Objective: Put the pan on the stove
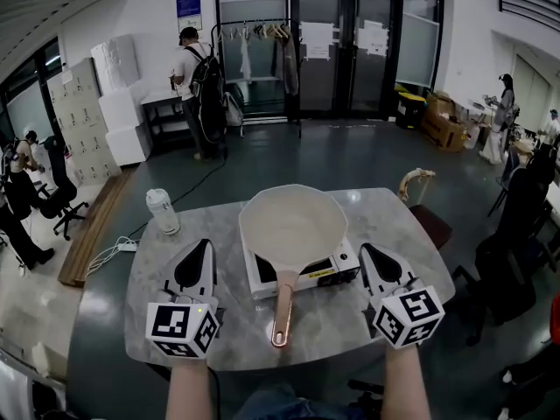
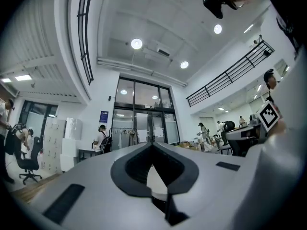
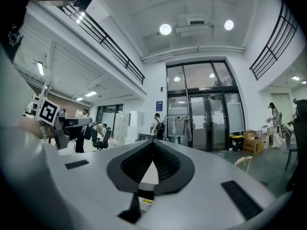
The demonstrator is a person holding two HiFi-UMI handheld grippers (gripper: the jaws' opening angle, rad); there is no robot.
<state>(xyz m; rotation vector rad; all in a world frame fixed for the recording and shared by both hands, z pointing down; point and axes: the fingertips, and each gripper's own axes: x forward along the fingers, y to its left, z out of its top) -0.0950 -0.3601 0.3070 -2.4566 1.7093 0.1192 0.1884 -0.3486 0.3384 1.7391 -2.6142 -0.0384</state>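
Pan [image 1: 293, 226]: on stove [image 1: 337, 269], between both grippers.
Left gripper [image 1: 201, 248]: jaws together, empty.
Right gripper [image 1: 367, 252]: jaws together, empty.
Risk: a sideways knock on the handle [image 1: 283, 309] could tip the pan.

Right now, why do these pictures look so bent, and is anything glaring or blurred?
Head view: the wide lens bows the table edge and doors; the pan is sharp, evenly lit. Left gripper view: dark rounded corners, a ceiling light glares. Right gripper view: same rounding; the right gripper looms large, slightly soft.
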